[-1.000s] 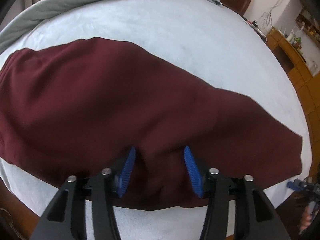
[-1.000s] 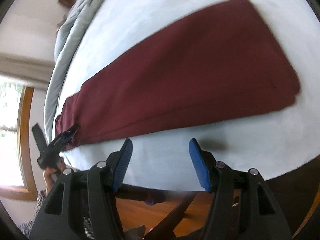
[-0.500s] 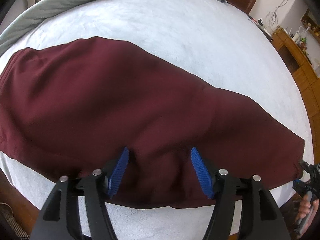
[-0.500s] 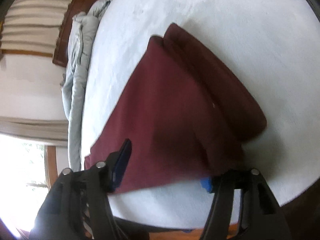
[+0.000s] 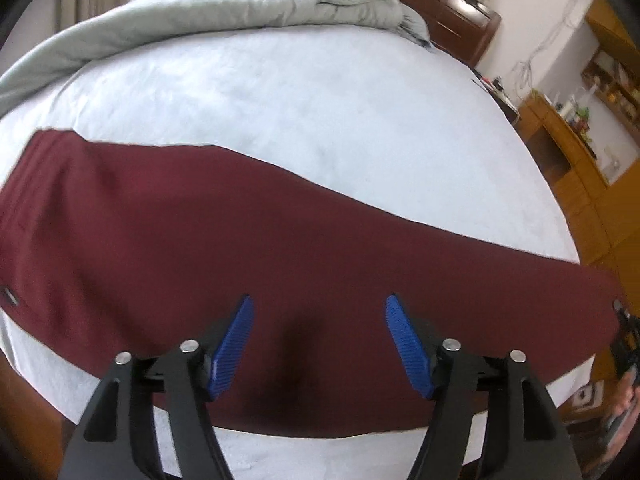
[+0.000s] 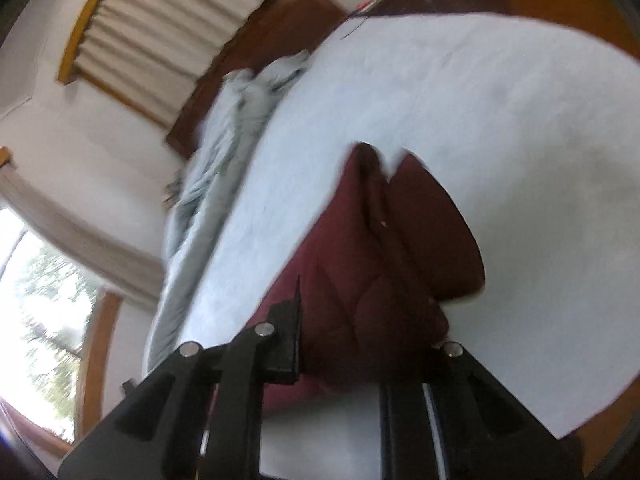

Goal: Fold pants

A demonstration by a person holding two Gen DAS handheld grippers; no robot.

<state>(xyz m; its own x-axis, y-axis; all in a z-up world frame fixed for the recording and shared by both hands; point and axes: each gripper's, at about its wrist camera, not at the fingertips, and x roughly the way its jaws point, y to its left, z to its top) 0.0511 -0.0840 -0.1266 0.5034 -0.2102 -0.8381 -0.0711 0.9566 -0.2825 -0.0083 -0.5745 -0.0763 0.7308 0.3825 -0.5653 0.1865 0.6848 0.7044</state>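
Dark red pants (image 5: 240, 248) lie flat along the near edge of a bed with a pale blue sheet (image 5: 320, 92), legs stacked, waistband at the far left. My left gripper (image 5: 320, 332) is open and empty, hovering over the middle of the pants. In the right wrist view the cuff end of the pants (image 6: 380, 280) bunches up between the jaws of my right gripper (image 6: 368, 344); the view is blurred and the right finger is hidden under cloth, so its state is unclear. The right gripper also shows at the far right of the left wrist view (image 5: 624, 340).
A grey-green duvet (image 5: 224, 4) is bunched along the far side of the bed. A dark wooden headboard (image 5: 460, 24) and orange wooden cabinets (image 5: 580, 168) stand to the right. A curtained window (image 6: 160, 40) is beyond the bed.
My left gripper has pulled back and risen slightly, still open. My right gripper swung round to the cuff end and moved onto it; cloth now lies between its fingers.
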